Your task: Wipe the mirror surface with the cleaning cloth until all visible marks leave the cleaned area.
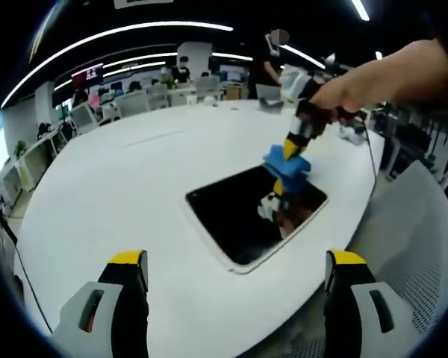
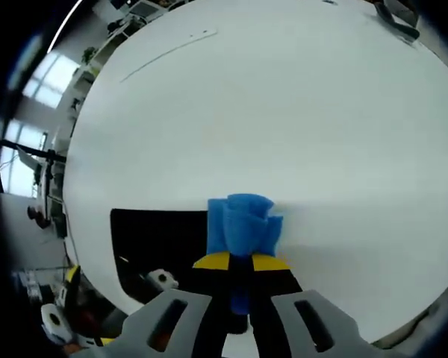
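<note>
Mirror (image 1: 255, 216) flat on the white table (image 1: 119, 186). Right gripper (image 2: 240, 261), jaws pinching the blue cloth (image 2: 243, 224), presses it onto the mirror's far edge for wiping; left gripper (image 1: 235, 272) waits nearer, jaws spread.

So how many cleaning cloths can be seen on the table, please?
1. The blue cleaning cloth is clamped in the right gripper and sits at the far edge of the mirror. Others may be hidden.
</note>
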{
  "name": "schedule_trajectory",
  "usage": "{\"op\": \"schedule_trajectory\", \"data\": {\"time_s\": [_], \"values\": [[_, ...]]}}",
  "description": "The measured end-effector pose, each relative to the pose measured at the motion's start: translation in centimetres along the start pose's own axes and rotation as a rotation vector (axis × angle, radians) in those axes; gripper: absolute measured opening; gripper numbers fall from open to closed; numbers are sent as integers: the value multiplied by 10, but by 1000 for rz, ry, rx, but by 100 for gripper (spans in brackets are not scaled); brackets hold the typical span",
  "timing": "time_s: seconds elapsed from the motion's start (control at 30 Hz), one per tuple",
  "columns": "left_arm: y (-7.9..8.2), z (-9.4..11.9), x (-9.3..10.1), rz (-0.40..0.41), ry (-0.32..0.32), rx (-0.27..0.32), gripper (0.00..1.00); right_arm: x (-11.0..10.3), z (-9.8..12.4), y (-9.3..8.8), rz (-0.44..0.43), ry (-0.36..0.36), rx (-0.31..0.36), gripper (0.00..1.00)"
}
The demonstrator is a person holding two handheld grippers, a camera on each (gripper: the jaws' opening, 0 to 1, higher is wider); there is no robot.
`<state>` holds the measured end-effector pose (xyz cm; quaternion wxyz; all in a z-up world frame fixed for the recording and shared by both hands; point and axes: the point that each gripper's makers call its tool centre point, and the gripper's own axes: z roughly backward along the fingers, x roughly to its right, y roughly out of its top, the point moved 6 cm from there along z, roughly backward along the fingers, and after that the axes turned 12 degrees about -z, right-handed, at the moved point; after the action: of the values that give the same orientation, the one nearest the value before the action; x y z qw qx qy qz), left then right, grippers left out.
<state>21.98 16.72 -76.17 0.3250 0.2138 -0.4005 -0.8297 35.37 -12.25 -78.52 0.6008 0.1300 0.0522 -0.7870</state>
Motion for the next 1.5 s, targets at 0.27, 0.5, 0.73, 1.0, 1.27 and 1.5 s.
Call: {"op": "schedule_trajectory", "data": {"time_s": [0.27,0.5,0.73,1.0,1.27,1.5], "values": [[-6,7,-8,19,-1,-6,99,-9,-6,-3,6,-1,-12,2],[-15,17,-21,1,5,-18,99,-21,-18,-2,18,-1,-25,2],[-19,21,-25,-13,-13,-19,99,-28,-23,-1,24,-5,-22,2],[-18,24,-29,-12,-26,-4,99,-36,-24,-5,23,-6,-13,2],[-26,34,-48,3,1,-16,99,-56,-28,-10,31,9,-5,3],[-31,41,-62,40,12,7,99,-74,-33,-14,49,14,-7,3]]}}
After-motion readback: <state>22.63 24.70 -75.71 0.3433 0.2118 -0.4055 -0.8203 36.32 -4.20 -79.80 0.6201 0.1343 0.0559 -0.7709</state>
